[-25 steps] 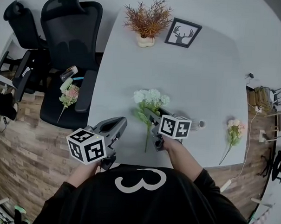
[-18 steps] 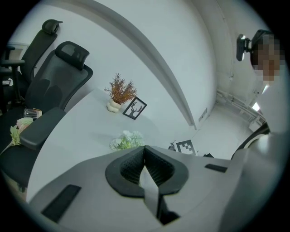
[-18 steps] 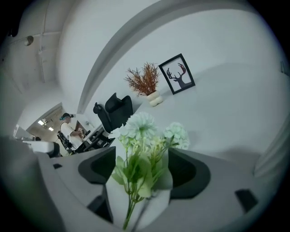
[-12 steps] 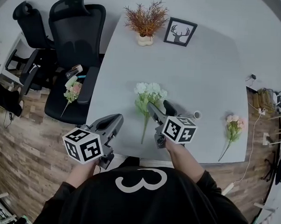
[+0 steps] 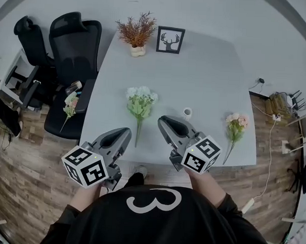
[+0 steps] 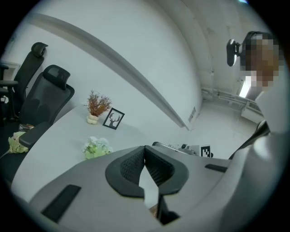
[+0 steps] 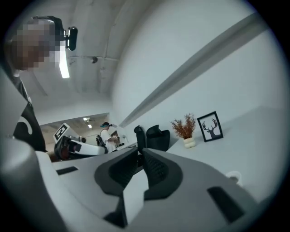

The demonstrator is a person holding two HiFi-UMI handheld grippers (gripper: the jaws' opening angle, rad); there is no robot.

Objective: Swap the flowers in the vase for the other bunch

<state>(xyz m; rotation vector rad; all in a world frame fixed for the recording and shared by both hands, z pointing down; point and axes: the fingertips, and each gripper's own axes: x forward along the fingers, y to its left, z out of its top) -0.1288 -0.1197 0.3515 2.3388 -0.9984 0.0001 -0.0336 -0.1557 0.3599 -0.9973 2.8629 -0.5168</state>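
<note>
Left tongs [image 5: 123, 136] pressed together, empty, over the counter's [image 5: 211, 71] near edge; right tongs [image 5: 165, 122] just been closing, nothing between; white-green bunch [image 5: 140, 100] flat on counter at 12 o'clock; small white cup [image 5: 187, 113] at 1; pink bunch [image 5: 235, 123] at 3.

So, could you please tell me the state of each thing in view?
White bunch: lying on the table.
Pink bunch: lying on the table.
Vase: upright, empty.
Left gripper: shut, empty.
Right gripper: jaws have just been closing, shut, nothing between them.
Deer picture: standing upright.
Dried plant: upright in its pot.
Third bunch: lying on a chair.
</note>
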